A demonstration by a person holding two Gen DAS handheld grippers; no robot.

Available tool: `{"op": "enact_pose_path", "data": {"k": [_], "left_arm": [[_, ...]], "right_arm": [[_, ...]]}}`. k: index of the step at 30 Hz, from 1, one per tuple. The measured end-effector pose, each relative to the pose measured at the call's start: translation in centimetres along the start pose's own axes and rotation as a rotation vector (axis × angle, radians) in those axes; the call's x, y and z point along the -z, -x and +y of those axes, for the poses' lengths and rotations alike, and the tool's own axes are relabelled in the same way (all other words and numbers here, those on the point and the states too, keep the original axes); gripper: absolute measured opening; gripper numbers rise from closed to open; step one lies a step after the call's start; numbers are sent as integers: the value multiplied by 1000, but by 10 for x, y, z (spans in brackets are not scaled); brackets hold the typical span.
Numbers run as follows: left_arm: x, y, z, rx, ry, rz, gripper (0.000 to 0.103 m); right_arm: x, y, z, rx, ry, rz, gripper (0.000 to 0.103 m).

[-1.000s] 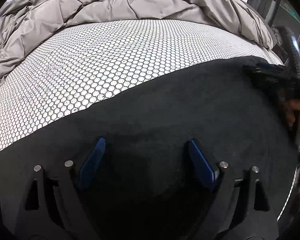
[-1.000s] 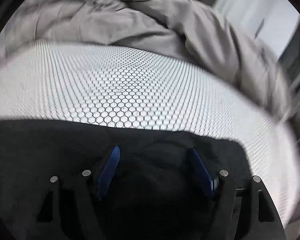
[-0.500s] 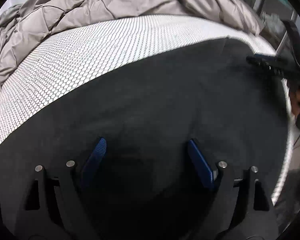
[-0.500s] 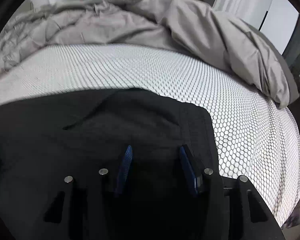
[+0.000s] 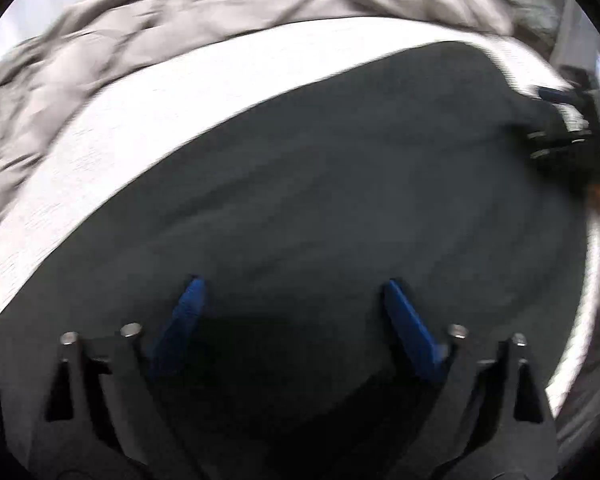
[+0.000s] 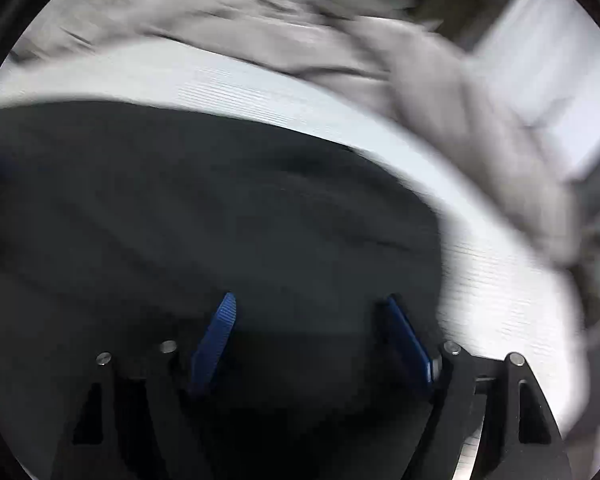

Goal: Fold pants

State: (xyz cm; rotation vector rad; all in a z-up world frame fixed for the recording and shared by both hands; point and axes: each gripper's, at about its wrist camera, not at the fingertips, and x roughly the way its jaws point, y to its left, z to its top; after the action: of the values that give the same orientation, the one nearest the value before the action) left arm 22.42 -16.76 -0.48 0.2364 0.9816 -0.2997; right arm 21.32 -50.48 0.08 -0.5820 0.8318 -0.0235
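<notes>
A: Where are the black pants [image 5: 340,208]?
B: Spread flat on the white bed sheet [image 5: 112,132], the grey duvet [image 5: 100,40] bunched behind. Left gripper [image 5: 294,300] has just been opening; its jaws gape above the cloth, clamping nothing.
A: And the right gripper [image 6: 312,316]?
B: The same, just widened. Only the left view shows it from outside, at the pants' far end. Everything is blurred; no writing is readable.

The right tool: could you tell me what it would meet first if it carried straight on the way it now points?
Most likely the black pants, spread on the white sheet. The right tool stands open over the dark cloth with nothing between; the blur leaves the gap unclear.
</notes>
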Motion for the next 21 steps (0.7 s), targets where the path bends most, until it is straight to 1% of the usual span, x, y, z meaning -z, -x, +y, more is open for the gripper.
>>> {"op": "enact_pose_path", "data": {"k": [1,3,4,6,7,8,9,10,11,12,13,14,15,16,18,21], "left_arm": [[2,3,4,-16,24,3,94],[7,20,11,-25,83,-29,78],[9,30,6,-10,91,-48,78],[12,48,-9,87,77,-113,79],[14,54,-20,135,62,-134,79],[18,55,-36,195,41,-137,81],[21,52,-45,227,24,-123,81],[24,46,-57,261,-7,-93,81],[27,39,-69,272,-57,-58,81],[30,35,-74,248,-86,-52,82],[33,33,-77,235,-107,-51,82],[35,33,-73,251,-110,-45,82],[37,34,-69,258,-105,-41,82],[40,35,-61,262,-95,-33,83],[46,36,-39,255,-69,-28,83],[62,39,3,212,-23,-23,84]], "right_arm": [[11,-3,-19,14,-63,9,80],[18,1,-38,-73,-179,-7,80],[19,9,-42,-90,-210,-24,79],[16,37,-40,-136,-217,-111,79],[11,49,-37,-194,-224,-144,80],[7,58,-29,-279,-232,-164,80],[2,64,-17,-343,-225,-176,81],[-2,68,-6,-372,-208,-178,81],[-7,69,14,-428,-156,-171,81],[-10,66,33,-493,-103,-157,81],[-11,65,44,-530,-74,-147,81],[-10,60,60,-582,-30,-128,81],[-8,52,73,-589,21,-98,81],[-4,48,77,-568,45,-91,80],[5,42,68,-512,61,-103,81],[21,34,31,-305,27,-82,84]]}}
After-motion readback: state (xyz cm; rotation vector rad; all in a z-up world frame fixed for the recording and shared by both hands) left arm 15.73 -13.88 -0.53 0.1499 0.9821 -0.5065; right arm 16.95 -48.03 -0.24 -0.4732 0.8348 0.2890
